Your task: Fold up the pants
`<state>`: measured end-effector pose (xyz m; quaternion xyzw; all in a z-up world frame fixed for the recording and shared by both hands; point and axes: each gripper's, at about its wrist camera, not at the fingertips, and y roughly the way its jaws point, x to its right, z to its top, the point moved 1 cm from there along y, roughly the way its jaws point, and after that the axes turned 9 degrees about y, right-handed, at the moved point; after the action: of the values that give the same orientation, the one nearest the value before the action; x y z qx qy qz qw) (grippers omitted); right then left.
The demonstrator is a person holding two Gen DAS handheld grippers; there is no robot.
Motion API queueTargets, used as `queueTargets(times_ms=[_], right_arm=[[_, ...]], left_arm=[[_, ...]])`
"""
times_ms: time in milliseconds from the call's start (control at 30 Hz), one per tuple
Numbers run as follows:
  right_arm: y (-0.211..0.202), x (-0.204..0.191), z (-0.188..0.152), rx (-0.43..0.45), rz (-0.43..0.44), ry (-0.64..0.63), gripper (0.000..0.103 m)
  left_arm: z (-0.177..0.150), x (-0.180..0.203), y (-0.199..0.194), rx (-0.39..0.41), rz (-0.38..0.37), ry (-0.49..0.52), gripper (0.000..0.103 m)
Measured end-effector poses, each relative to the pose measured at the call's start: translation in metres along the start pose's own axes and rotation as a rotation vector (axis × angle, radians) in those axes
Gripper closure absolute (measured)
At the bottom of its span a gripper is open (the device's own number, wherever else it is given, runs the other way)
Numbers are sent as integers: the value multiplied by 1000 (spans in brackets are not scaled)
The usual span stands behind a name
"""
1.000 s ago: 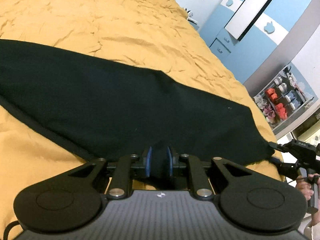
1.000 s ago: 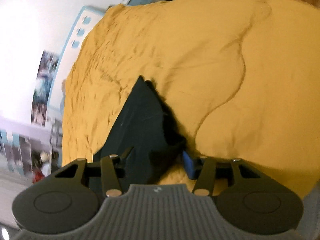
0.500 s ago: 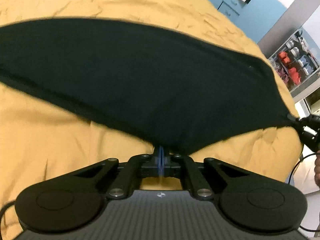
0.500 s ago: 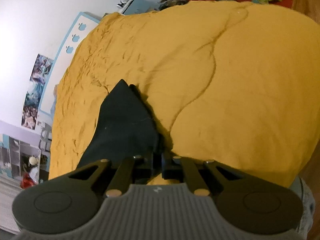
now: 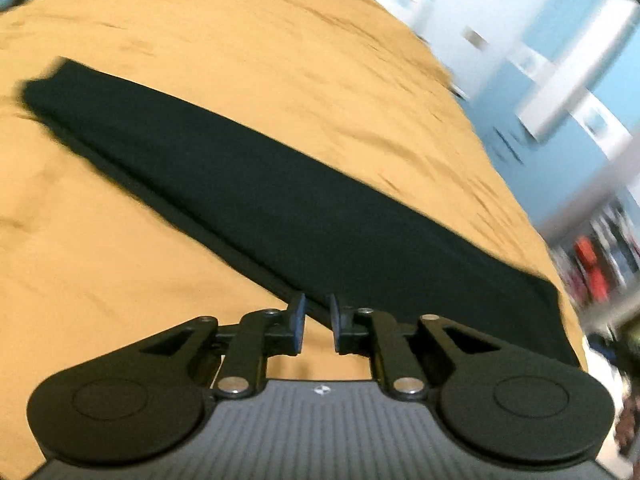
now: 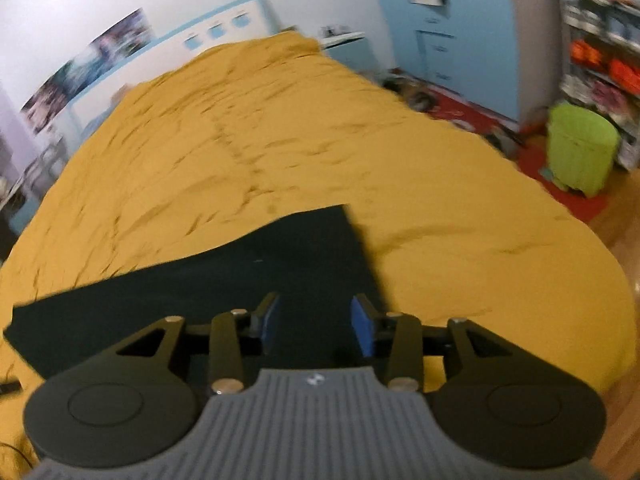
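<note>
Both grippers, left gripper [image 5: 317,322] and right gripper [image 6: 315,326], opening, fingers clear of cloth, nothing gripped. Black pants [image 5: 256,196] lying flat, long narrow strip on yellow bed [image 5: 280,60], seemingly released for next fold.

The pants [image 5: 288,204] are plain black on a mustard-yellow bed cover [image 5: 280,60]. The wardrobe [image 6: 472,36] is light blue, the bin [image 6: 580,152] lime green, the rug [image 6: 472,116] red. The right gripper [image 6: 316,322] carries blue pads [image 6: 362,330].
</note>
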<state>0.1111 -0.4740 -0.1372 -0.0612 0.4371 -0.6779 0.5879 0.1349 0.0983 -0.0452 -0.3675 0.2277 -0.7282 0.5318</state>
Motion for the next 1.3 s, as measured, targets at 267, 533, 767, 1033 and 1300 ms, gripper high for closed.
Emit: queueTargets(times_ms=[267, 533, 767, 1033, 1300], right_arm=[[52, -65, -25, -133, 73, -69, 66], [80, -109, -34, -181, 8, -199, 66], [91, -123, -34, -200, -40, -267, 66], [91, -133, -40, -191, -25, -325, 66], [75, -123, -42, -160, 40, -294, 66]], left_arm=[[54, -181, -8, 157, 158, -306, 69], [72, -304, 36, 297, 201, -608, 58], [73, -341, 69, 321, 243, -711, 60], [91, -318, 55, 330, 287, -593, 100], [127, -169, 9, 410, 321, -59, 100]])
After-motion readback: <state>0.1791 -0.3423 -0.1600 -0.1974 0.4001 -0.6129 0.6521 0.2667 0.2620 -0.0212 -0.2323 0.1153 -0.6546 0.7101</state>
